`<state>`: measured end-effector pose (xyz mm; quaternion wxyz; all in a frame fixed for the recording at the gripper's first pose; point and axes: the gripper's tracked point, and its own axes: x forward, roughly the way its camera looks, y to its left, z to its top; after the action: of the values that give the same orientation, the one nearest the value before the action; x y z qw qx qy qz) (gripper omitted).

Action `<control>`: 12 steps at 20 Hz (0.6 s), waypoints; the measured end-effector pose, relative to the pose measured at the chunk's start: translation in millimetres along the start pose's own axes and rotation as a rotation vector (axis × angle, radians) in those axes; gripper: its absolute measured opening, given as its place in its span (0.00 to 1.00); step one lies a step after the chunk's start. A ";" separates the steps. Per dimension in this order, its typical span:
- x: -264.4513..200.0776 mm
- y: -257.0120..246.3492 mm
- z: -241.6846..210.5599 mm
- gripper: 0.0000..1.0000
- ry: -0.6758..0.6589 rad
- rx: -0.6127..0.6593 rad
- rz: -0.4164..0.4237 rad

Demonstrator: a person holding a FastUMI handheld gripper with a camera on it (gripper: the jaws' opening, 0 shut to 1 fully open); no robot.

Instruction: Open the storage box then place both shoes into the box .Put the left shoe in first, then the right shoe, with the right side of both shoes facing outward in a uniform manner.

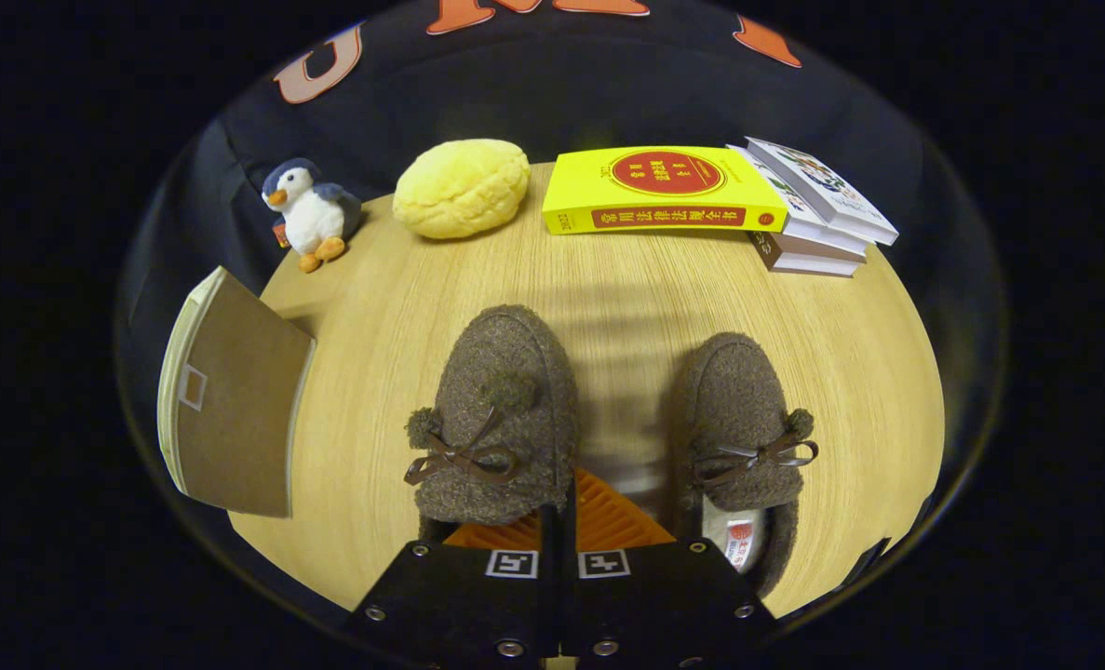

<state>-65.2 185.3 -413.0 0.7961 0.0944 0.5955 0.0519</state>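
Observation:
Two brown fuzzy shoes with bows and pompoms stand side by side on the wooden table [375, 326], toes pointing away from me. One shoe [501, 409] lies just ahead of my fingers and slightly left. The other shoe [738, 419] lies ahead to the right, its pale lining showing at the heel. My gripper [561, 507] is shut, its fingers meeting in a thin line at the first shoe's inner rear edge; nothing shows pinched between them. The storage box [231, 409], brown-faced with cream sides and a small square pull, stands left of the shoes and looks closed.
Along the table's far edge sit a plush penguin [312, 214], a yellow bun-shaped cushion [462, 188], a thick yellow book [664, 191] and a stack of books [817, 219]. Bare wood lies between these and the shoes.

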 end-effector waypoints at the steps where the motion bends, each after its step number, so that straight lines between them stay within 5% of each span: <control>1: -8.3 9.0 9.0 0.02 -0.018 0.000 0.009; 12: -95.0 175.0 73.9 0.02 -0.054 -0.036 0.146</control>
<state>-16.3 331.2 -266.5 0.8075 0.1245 0.5644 0.1180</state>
